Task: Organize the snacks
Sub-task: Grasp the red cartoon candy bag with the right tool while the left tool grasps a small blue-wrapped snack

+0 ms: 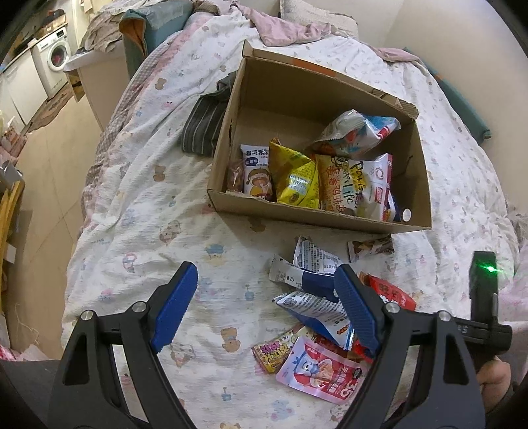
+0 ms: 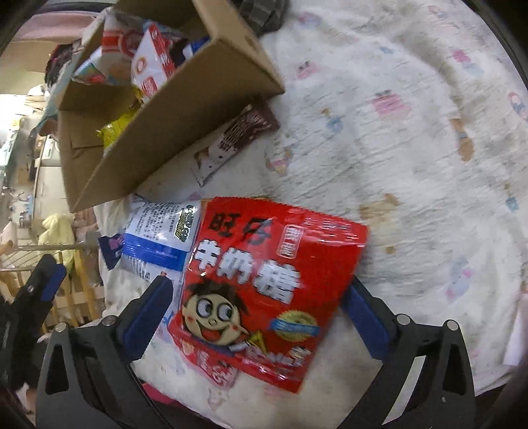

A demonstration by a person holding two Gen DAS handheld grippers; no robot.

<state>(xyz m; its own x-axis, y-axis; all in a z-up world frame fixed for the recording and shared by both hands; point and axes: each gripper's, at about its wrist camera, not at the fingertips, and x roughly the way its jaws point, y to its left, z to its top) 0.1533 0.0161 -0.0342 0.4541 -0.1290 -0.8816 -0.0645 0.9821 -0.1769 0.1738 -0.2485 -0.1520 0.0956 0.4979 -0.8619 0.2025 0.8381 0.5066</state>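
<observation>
An open cardboard box (image 1: 297,211) sits on the printed quilt, with several snack bags along its near side. Loose packets lie in front of it: a blue-and-white one (image 1: 316,307), a pink one (image 1: 323,373) and a brown one (image 1: 369,247). My left gripper (image 1: 264,310) hovers open over bare quilt, its right finger beside the blue-and-white packet. A red candy bag (image 2: 264,283) lies flat on the quilt between the wide jaws of my right gripper (image 2: 257,321). A gap shows beside the left pad, so the pads are not pressing on it. The box wall (image 2: 184,109) rises to the upper left.
A dark striped cloth (image 1: 204,125) lies against the box's left side. The bed's edge drops to a tiled floor on the left, with a washing machine (image 1: 54,54) beyond. A crumpled pink blanket (image 1: 290,29) lies at the far end of the bed.
</observation>
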